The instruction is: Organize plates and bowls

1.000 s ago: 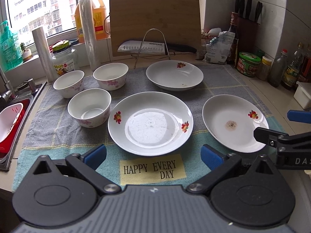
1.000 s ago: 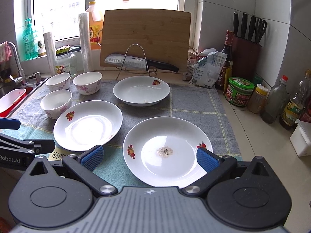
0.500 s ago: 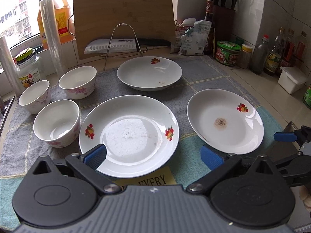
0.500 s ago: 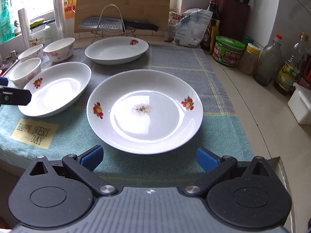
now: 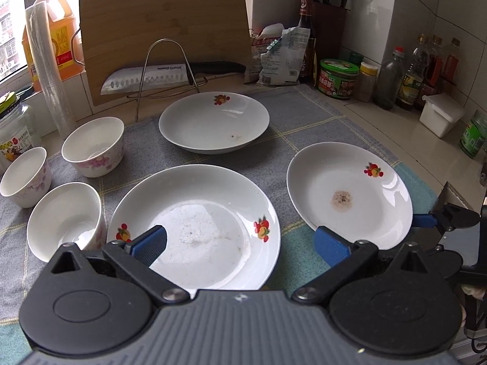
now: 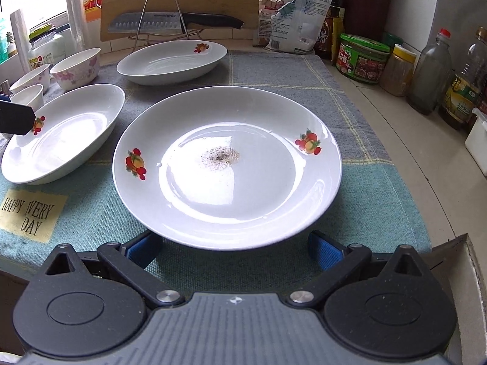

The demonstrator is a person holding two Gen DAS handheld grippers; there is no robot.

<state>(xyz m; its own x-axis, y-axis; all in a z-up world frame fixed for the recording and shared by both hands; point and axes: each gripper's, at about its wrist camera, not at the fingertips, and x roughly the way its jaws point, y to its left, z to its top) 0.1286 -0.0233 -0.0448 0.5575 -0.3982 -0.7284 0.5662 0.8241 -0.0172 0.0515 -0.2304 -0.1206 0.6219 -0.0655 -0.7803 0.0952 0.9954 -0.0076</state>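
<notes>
Three white plates with fruit prints lie on the cloth: a near-left plate point(image 5: 194, 228) point(image 6: 61, 140), a right plate with a dark stain point(image 5: 350, 194) point(image 6: 226, 164), and a far plate point(image 5: 213, 121) point(image 6: 172, 60). Three white bowls point(image 5: 64, 219) point(image 5: 92, 146) point(image 5: 24, 176) stand at the left. My left gripper point(image 5: 240, 243) is open over the near edge of the near-left plate. My right gripper point(image 6: 234, 248) is open, its fingers low at the near rim of the stained plate; it shows at the right of the left wrist view point(image 5: 426, 220).
A cutting board point(image 5: 164, 30), a knife on a wire stand point(image 5: 170, 74), jars and bottles point(image 5: 338, 79) and a knife block point(image 5: 328, 3) line the back and right. A white box point(image 5: 438, 118) sits at the right. The counter edge runs close below the grippers.
Both grippers moved forward and lower toward the plates. The left one now reaches over the near-left plate. The right one has closed in on the stained plate's near rim.
</notes>
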